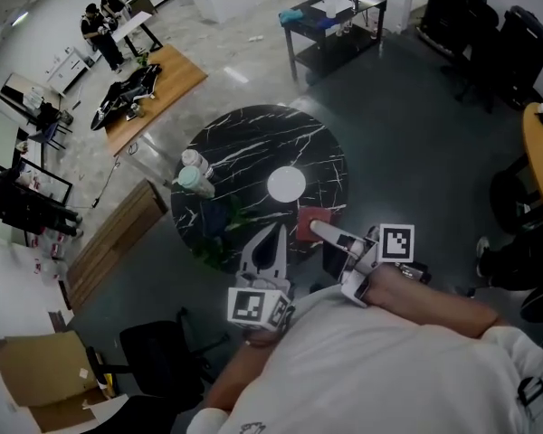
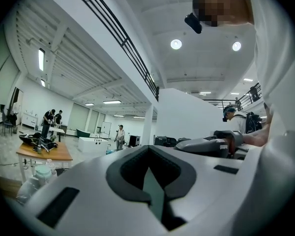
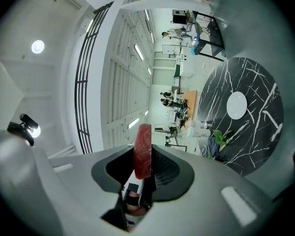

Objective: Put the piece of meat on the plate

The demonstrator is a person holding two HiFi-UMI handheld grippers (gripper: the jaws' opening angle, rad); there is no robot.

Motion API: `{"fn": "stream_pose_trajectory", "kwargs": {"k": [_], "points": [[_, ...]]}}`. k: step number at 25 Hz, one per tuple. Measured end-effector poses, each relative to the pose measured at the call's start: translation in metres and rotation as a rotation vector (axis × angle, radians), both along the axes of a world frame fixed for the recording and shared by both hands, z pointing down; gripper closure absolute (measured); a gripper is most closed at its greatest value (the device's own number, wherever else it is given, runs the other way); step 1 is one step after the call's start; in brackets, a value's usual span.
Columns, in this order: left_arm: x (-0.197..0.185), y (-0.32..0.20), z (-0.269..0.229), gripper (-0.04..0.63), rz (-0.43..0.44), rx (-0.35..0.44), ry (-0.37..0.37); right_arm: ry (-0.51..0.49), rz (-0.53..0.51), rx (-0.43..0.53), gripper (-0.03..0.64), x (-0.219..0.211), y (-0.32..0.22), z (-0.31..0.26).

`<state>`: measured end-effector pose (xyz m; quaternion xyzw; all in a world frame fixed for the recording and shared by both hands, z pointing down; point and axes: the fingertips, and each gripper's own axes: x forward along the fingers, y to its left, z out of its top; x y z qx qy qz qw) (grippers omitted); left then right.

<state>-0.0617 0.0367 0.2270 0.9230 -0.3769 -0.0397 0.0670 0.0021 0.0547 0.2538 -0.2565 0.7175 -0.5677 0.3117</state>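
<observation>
Black marbled round surface [image 1: 253, 143] is carrying a white plate [image 1: 286, 184] at its centre. Left tool [image 1: 273, 235] is hovering at the plate's 6 o'clock, tips pressed together, empty. Right tool [image 1: 316, 229] is pinching the piece of meat [image 1: 304, 227] at 5 o'clock.

In the head view the right hand-held gripper [image 1: 319, 231] covers part of the piece of meat [image 1: 304, 219]. With the left hand-held gripper [image 1: 273, 242] it hides the near rim of the round black surface [image 1: 253, 143]. A bluish thing [image 1: 214, 217] beside the plant [image 1: 240, 212] is too dim to name. In the left gripper view that tool's body cuts off the bottles [image 2: 37, 178].
</observation>
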Motion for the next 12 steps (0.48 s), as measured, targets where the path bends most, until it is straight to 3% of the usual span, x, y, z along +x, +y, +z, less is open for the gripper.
{"fn": "stream_pose_trajectory", "kwargs": {"k": [12], "points": [[-0.029,-0.018,0.009,0.589,-0.014,-0.024,0.028,0.007,-0.034,0.003,0.526,-0.028,-0.025,0.004]]}}
